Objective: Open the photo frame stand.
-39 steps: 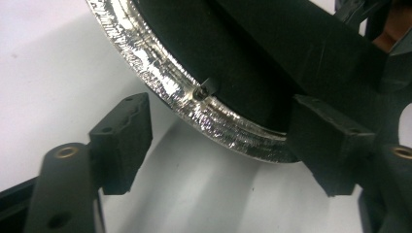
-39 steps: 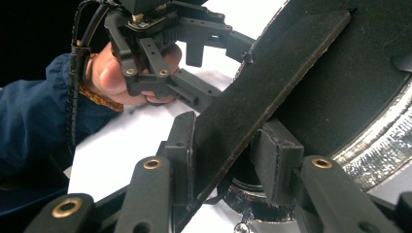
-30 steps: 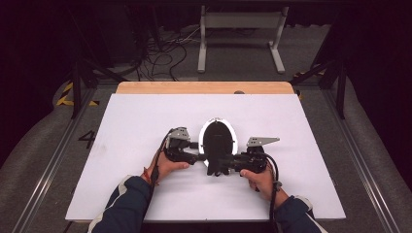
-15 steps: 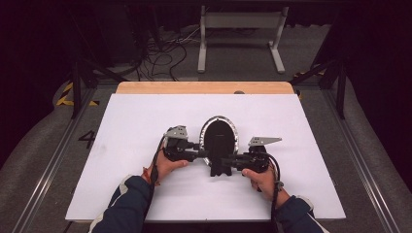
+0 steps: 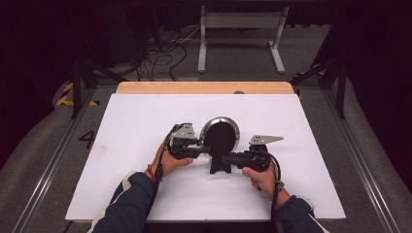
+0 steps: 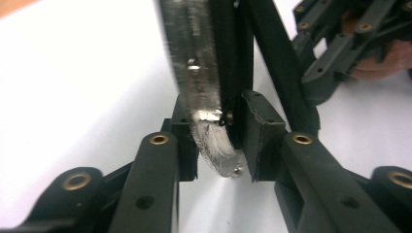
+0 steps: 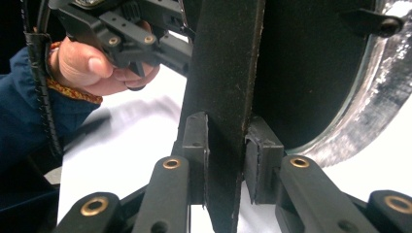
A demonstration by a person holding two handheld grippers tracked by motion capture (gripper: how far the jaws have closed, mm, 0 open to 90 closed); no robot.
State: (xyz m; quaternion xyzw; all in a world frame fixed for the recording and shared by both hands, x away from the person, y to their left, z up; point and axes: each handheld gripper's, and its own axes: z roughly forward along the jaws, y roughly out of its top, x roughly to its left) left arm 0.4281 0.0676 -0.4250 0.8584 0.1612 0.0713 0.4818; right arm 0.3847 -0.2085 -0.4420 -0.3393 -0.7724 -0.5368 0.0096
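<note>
A round picture frame [image 5: 219, 135] with a silver rim and a black back stands on the white table top [image 5: 136, 121], propped on its black stand leg [image 5: 219, 166]. My left gripper [image 5: 206, 148] is shut on the frame's left edge; in the left gripper view its pads clamp the silver rim [image 6: 199, 73] and black backing at the left gripper [image 6: 218, 133]. My right gripper [image 5: 226, 158] is shut on the stand leg [image 7: 226, 73], held flat between the pads of the right gripper [image 7: 226, 145]. The frame's black back [image 7: 311, 68] and rim [image 7: 374, 97] rise behind it.
A wooden strip [image 5: 204, 87] runs along the table's far edge, with a white metal stand [image 5: 240, 29] and cables on the floor beyond. The person's left hand [image 7: 92, 68] grips its gripper close behind the leg. White surface lies open on all sides of the frame.
The frame has been tipped more upright and shifted slightly right, with the stand leg now drawn out toward the front. Both grippers have stayed shut on it.
</note>
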